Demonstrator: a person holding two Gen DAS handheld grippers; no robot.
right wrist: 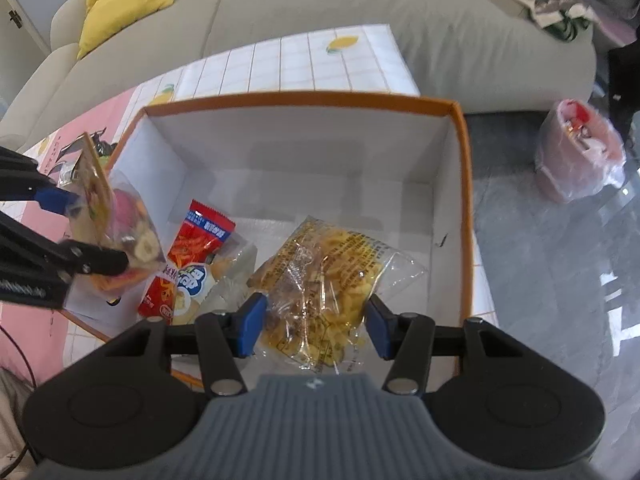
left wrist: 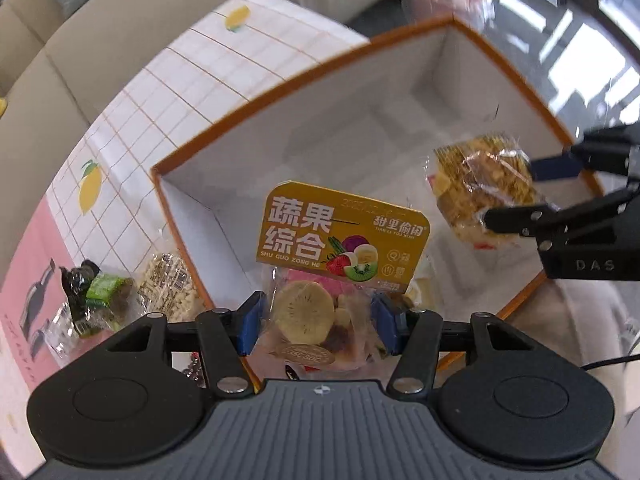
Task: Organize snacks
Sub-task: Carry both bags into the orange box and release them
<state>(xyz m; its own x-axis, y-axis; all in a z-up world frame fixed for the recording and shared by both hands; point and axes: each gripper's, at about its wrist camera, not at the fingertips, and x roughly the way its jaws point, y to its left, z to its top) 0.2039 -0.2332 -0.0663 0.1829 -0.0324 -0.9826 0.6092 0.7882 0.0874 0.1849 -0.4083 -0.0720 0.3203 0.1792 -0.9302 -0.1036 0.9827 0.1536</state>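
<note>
Left gripper (left wrist: 316,316) is clamped on a dried fruit bag (left wrist: 316,300), right gripper (right wrist: 314,322) pinching a clear noodle snack pack (right wrist: 324,280). Both are held over the orange-rimmed box (right wrist: 464,200), red packet (right wrist: 192,248) inside.

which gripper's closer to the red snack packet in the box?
Left. The left gripper hangs just beside the red snack packet; the right gripper sits further off, past the white packet.

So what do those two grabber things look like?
Both look alike. The left gripper and the right gripper are black, with thin linkage arms, silver bolts, a ribbed grey body, two round black discs and blue fingertip pads. The right one has "DAS" printed on its side.
</note>
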